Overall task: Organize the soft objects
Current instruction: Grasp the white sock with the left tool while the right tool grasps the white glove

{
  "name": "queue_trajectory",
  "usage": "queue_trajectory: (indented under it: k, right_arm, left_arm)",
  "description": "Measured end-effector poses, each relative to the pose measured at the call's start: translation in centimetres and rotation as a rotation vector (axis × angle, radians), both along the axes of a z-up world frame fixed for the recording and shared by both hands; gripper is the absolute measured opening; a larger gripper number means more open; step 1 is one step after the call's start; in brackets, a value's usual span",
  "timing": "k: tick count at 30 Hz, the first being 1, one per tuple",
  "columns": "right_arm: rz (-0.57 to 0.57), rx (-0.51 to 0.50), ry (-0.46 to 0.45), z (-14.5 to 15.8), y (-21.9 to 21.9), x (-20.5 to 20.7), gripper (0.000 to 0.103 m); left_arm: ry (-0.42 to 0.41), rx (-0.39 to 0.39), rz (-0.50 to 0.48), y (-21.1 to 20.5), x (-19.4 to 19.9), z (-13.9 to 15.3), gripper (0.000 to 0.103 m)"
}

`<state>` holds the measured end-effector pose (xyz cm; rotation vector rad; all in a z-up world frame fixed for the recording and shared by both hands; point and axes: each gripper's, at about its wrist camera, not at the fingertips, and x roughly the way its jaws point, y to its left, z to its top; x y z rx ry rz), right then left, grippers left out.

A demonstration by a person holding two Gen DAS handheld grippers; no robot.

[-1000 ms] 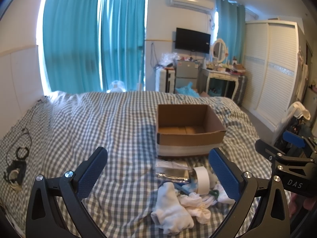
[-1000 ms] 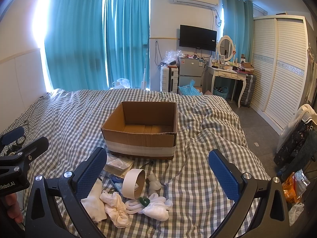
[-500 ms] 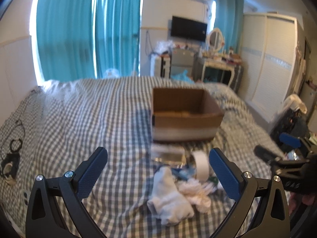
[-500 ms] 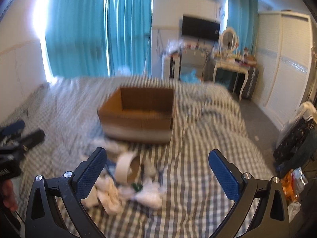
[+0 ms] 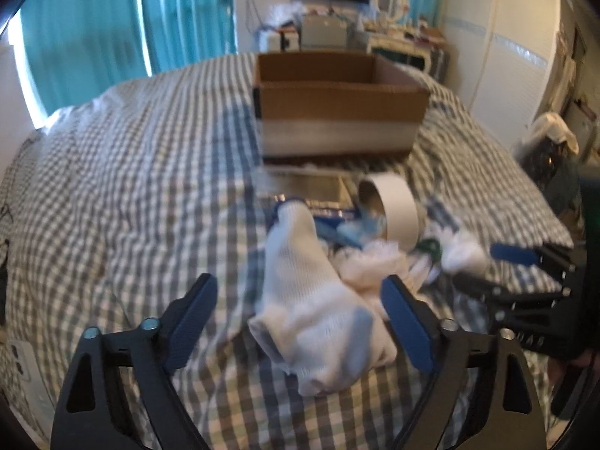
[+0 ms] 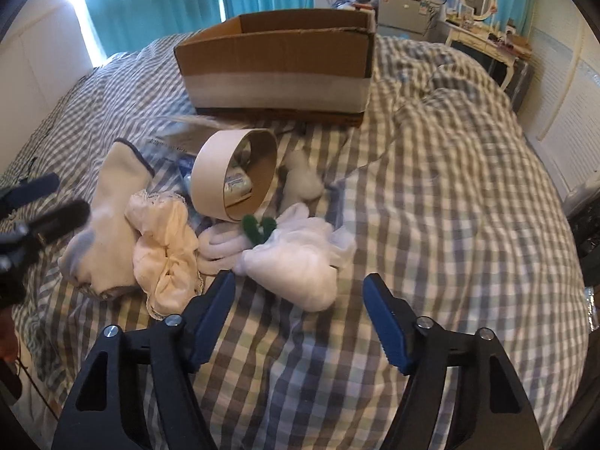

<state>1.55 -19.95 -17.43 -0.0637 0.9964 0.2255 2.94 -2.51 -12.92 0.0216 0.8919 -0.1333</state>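
Observation:
A pile of soft things lies on the checked bed. A white sock with a blue cuff (image 5: 311,292) (image 6: 108,217) lies just ahead of my open left gripper (image 5: 300,322), between its fingers. A cream lacy cloth (image 6: 165,247) (image 5: 371,266) lies beside it. A white plush toy with a green bow (image 6: 296,258) lies right in front of my open right gripper (image 6: 300,315). An open cardboard box (image 5: 337,101) (image 6: 277,60) stands behind the pile. Each gripper shows at the edge of the other's view.
A wide roll of tape (image 5: 393,213) (image 6: 232,172) stands on edge in the pile, with flat packets (image 5: 307,187) and blue items behind it. A small white plush (image 6: 303,180) lies beside the roll. Curtains, wardrobe and dresser stand beyond the bed.
Both grippers have dropped forward and down toward the pile; the sock and plush toy now sit close in front of the fingers. Both stay open and nothing has been gripped.

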Motion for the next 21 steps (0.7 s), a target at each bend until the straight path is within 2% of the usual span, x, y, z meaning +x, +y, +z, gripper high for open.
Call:
queue_trajectory:
  k: [4, 5, 8, 9, 11, 13, 14, 21]
  right_arm:
    - [0.016, 0.034, 0.020, -0.4, 0.1, 1.0, 0.058]
    - [0.018, 0.033, 0.024, -0.5, 0.2, 1.2, 0.051]
    - [0.023, 0.035, 0.029, -0.6, 0.4, 1.2, 0.042]
    - [0.025, 0.036, 0.024, -0.4, 0.4, 1.1, 0.038]
    - [0.023, 0.037, 0.010, 0.1, 0.3, 1.0, 0.037]
    - [0.026, 0.039, -0.002, 0.7, 0.3, 0.7, 0.033]
    - [0.029, 0.038, -0.007, 1.0, 0.3, 0.6, 0.033]
    - [0.033, 0.039, -0.047, 2.9, 0.2, -0.4, 0.030]
  left_arm:
    - [0.042, -0.028, 0.001, 0.5, 0.6, -1.1, 0.075]
    - [0.045, -0.038, -0.003, 0.6, 0.7, -1.1, 0.073]
    - [0.052, -0.053, -0.029, 0.6, 0.7, -1.0, 0.060]
    - [0.060, -0.066, -0.042, 0.5, 0.8, -1.1, 0.051]
    - [0.073, -0.075, -0.051, 0.5, 0.9, -1.1, 0.048]
    - [0.070, -0.074, -0.064, 0.5, 0.7, -0.9, 0.032]
    - [0.070, -0.078, -0.072, 0.5, 0.7, -0.9, 0.027]
    - [0.072, -0.097, -0.104, 0.8, -0.4, 0.0, 0.011]
